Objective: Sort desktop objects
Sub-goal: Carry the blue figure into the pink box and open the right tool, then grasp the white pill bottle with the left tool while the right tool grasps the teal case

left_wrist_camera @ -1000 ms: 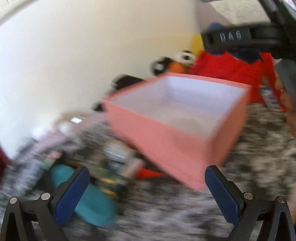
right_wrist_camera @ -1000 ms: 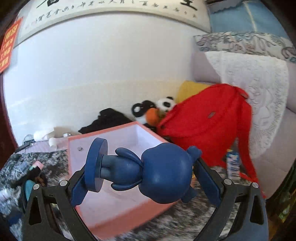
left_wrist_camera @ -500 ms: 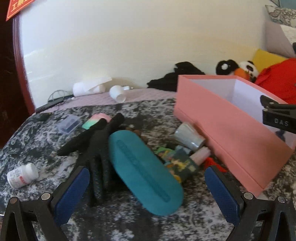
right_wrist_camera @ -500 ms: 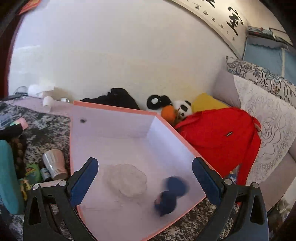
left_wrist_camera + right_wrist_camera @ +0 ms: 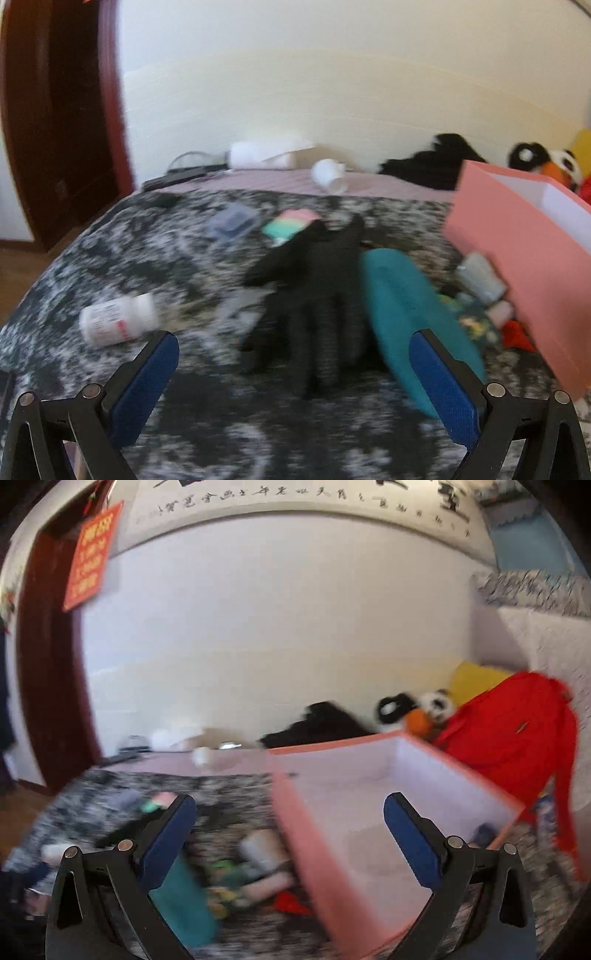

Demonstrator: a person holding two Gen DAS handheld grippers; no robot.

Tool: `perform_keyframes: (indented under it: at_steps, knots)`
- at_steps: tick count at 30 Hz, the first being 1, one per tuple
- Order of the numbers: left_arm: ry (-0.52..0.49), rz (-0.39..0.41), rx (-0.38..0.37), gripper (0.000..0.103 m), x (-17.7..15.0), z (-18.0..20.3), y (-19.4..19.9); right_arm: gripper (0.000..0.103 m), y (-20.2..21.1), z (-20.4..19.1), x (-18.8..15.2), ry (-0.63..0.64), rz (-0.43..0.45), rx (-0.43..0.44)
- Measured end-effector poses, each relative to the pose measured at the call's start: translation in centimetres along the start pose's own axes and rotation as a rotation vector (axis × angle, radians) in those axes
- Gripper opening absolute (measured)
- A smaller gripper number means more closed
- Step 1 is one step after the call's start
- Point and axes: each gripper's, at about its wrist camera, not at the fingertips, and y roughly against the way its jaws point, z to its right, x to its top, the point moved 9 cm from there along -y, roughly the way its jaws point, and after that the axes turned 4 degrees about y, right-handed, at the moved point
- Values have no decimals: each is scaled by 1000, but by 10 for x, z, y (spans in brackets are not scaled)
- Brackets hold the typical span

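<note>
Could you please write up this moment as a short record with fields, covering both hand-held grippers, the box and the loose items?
left hand-held gripper: open, empty, above the mottled grey cloth
right hand-held gripper: open, empty, near the box's left wall
pink cardboard box: open top, white inside; a small dark blue item in its right corner
loose items: black knitted glove, teal oval case beside it, white pill bottle on its side
image quality: motion blur

Lying ahead of the jaws: one black glove (image 5: 317, 288), one teal case (image 5: 410, 325), one white bottle (image 5: 118, 319), one clear container (image 5: 231, 221), one pastel eraser (image 5: 291, 221). Standing right of them: one pink box (image 5: 517, 273).
</note>
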Motion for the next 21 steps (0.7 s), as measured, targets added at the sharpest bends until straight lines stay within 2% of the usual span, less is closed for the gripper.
perform_keyframes:
  at_steps: [3, 8, 10, 14, 16, 19, 21]
  knots:
    - [42, -3, 37, 103, 0, -28, -2, 103, -12, -33, -16, -10, -67, 107]
    - [80, -7, 75, 103, 5, -63, -11, 103, -47, -76, -45, 55, -190, 152]
    - [81, -19, 74, 103, 8, -68, -20, 103, -58, -92, -51, 92, -213, 169]
    - [83, -45, 72, 103, 13, -79, -39, 103, -68, -120, -71, 199, -200, 198]
    - [84, -58, 72, 103, 16, -85, -48, 103, -79, -131, -85, 245, -239, 201]
    - [67, -72, 99, 103, 23, -96, -66, 101, -90, -138, -97, 224, -280, 284]
    - [100, -96, 121, 103, 25, -109, -77, 101, -101, -145, -108, 232, -329, 318]
